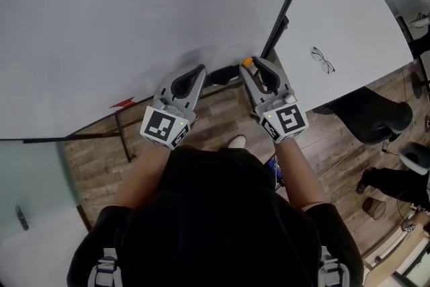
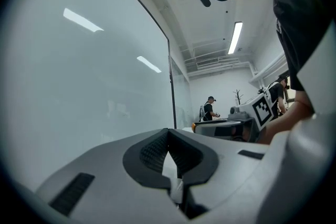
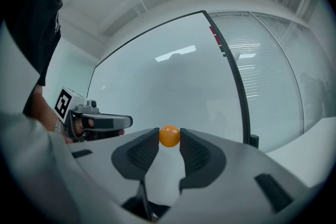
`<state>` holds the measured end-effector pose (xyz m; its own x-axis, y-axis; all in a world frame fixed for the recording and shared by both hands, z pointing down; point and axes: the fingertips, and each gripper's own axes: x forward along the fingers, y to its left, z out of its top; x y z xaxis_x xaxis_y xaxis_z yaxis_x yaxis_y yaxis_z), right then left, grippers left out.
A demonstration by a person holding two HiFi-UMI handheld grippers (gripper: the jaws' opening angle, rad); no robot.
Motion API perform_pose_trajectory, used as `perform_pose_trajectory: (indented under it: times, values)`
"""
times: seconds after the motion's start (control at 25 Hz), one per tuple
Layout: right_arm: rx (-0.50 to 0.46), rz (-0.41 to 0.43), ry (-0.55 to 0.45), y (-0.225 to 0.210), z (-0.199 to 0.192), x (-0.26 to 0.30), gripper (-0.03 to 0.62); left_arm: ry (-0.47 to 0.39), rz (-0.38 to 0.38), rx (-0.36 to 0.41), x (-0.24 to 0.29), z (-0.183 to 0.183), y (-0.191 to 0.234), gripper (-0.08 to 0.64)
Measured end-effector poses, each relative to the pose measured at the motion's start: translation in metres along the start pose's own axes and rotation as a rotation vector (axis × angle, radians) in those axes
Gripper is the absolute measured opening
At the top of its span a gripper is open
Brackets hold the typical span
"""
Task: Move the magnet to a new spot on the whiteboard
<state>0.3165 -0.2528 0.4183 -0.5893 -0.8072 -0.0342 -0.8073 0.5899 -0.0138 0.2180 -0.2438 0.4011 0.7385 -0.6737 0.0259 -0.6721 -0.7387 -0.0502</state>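
Note:
A small orange ball-shaped magnet (image 3: 169, 135) sits pinched between the dark pads of my right gripper (image 3: 169, 139), which is shut on it. In the head view the magnet (image 1: 248, 62) is at the lower edge of the whiteboard (image 1: 134, 23); whether it touches the board I cannot tell. The board (image 3: 173, 86) fills the background behind the magnet. My left gripper (image 1: 201, 69) hangs just left of the right one, its tips near the board's bottom edge. In the left gripper view its jaws (image 2: 168, 134) meet at the tips with nothing between them.
The whiteboard's black frame post (image 1: 285, 0) runs just right of my right gripper. Beyond it stands a white table (image 1: 356, 23) with a pair of glasses (image 1: 323, 60). A black chair (image 1: 376, 119) sits under the table's edge. Another person (image 2: 209, 108) stands far off.

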Motion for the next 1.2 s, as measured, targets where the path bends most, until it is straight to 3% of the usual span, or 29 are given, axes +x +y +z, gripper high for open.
perform_pose_trajectory:
  times: [0.24,0.68,0.92,1.2]
  values:
    - [-0.001,-0.028,0.0,-0.04,-0.002,-0.008,0.12,0.004,0.002,0.0,0.037,-0.003,-0.019,0.002]
    - [0.006,-0.156,-0.006,-0.097,-0.011,-0.003,0.12,-0.014,-0.088,-0.004,0.107,-0.013,-0.043,0.002]
    - [0.004,-0.219,0.006,-0.126,-0.021,0.007,0.12,-0.006,-0.119,0.006,0.136,-0.035,-0.042,0.002]
    - [0.008,-0.229,0.041,-0.142,-0.045,0.024,0.12,0.016,-0.133,-0.01,0.154,-0.05,-0.034,0.002]
